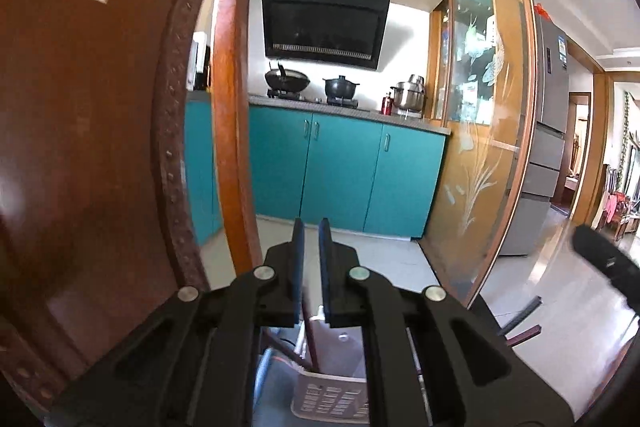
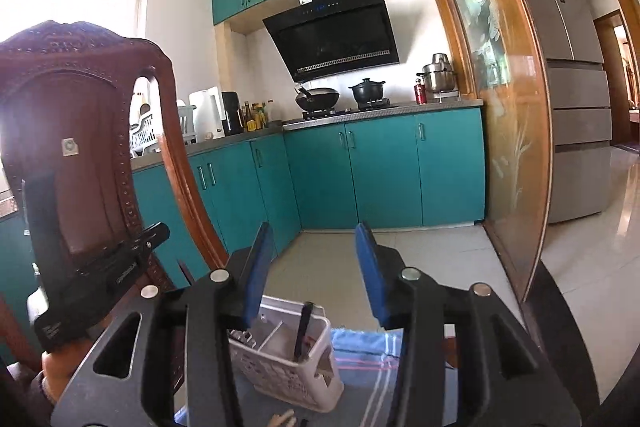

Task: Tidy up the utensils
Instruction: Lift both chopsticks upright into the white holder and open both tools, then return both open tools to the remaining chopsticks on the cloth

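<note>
Sorting Utensils Into The Basket

Hovering both tools above the white basket (image 2: 286, 359), I judge the job half done. A dark utensil (image 2: 302, 331) stands inside the basket; others lie beside it. My left tool (image 1: 311, 267) is nearly closed, empty; my right tool (image 2: 316, 267) stands part open, empty.

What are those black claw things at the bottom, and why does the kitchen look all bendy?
Those are two grabber tools, one in each of a person's hands. Each carries a wide-angle camera, which bends the picture. One picture looks along the left gripper: its blue fingers are nearly together, holding nothing. The other looks along the right gripper, open and empty too. Below them a white utensil basket stands on a striped cloth, with a dark utensil upright inside. A wooden chair stands beside.
</note>
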### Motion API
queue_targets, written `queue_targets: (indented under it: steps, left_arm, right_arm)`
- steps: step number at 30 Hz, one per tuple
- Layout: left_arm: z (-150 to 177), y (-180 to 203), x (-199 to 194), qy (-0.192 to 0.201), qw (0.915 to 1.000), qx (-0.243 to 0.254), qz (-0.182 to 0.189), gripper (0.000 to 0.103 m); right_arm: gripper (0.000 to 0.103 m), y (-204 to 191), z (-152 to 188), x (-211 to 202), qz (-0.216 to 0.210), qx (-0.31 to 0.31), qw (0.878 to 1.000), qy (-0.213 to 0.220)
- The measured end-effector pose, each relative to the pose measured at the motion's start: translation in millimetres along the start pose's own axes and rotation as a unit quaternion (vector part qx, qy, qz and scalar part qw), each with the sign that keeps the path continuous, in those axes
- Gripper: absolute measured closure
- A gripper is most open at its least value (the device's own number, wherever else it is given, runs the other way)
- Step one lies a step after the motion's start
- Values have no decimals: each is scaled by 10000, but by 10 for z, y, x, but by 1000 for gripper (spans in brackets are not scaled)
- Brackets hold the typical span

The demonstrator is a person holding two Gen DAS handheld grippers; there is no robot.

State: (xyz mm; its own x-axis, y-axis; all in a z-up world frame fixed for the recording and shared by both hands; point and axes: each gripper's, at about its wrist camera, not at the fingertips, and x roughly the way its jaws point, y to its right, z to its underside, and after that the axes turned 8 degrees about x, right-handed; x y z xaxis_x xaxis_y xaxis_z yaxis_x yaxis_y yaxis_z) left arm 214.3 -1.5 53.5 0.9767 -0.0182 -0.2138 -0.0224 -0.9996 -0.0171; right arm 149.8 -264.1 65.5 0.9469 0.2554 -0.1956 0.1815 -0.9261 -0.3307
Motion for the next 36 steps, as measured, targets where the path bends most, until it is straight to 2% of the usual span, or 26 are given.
queue_targets:
  steps: [3,5,6,9,10,11,14,16,17,18,19,20,21,23,25,27,29,31,34,36]
  left_arm:
    - [69,-68,-176,158,9998,-30,70,86]
    - [124,-79,-288,215,9997,24,105,86]
    - [163,-74,-333,241,9996,78,131,86]
    - [372,-36,-462,176,9992,260,267,86]
    - [468,-15,-465,38,9988,308,367,85]
    - [554,-2,-458,-102,9985,333,431,85]
    - [894,98,-300,-963,9922,408,679,85]
    - [1058,153,-218,-1404,9858,454,797,84]
    - [1152,193,-172,-1647,9816,505,830,81]
    - [1230,231,-120,-1873,9770,565,845,72]
    - [1315,268,-73,-2088,9720,636,867,69]
    - [1381,291,-36,-2248,9681,703,860,69]
    - [1433,304,-14,-2350,9654,754,842,69]
    - [1530,303,3,-2536,9602,873,784,69]
    - [1587,283,-4,-2685,9564,880,732,69]
    - [1645,246,-42,-2808,9534,837,722,68]
    - [1676,237,-102,-2866,9519,818,716,67]
    - [1712,241,-156,-2918,9501,826,727,63]
    - [1670,328,-126,-2992,9478,795,770,59]
    - [1707,366,-125,-3063,9453,783,801,59]
  right_arm:
    - [60,80,141,-276,7,11,9999,-130]
    - [60,168,339,-342,113,79,9984,-556]
    - [60,250,535,-298,210,182,9935,-1100]
    - [60,455,1232,-13,440,631,9632,-2576]
    - [60,485,1437,91,487,723,9511,-2964]
    - [60,495,1670,220,559,771,9336,-3454]
    - [60,444,2087,452,663,745,9039,-4159]
    - [60,414,2212,512,758,696,8972,-4294]
    - [60,379,2220,519,788,574,9011,-4226]
    - [60,330,2236,550,849,423,8998,-4258]
    - [60,294,2247,580,851,334,8992,-4279]
    - [62,256,2266,614,850,187,8995,-4281]
    - [75,222,2282,642,894,11,8994,-4278]
    - [88,195,2275,755,890,-165,8958,-4352]
    - [91,248,2231,871,814,-123,8918,-4449]
    - [94,316,2191,955,1009,-213,8966,-4306]
    - [96,430,2130,959,1074,-58,9015,-4192]
    - [96,487,2099,917,910,214,9064,-4120]
    - [95,461,2033,794,848,191,9167,-3899]
    - [88,466,2002,668,921,204,9231,-3729]
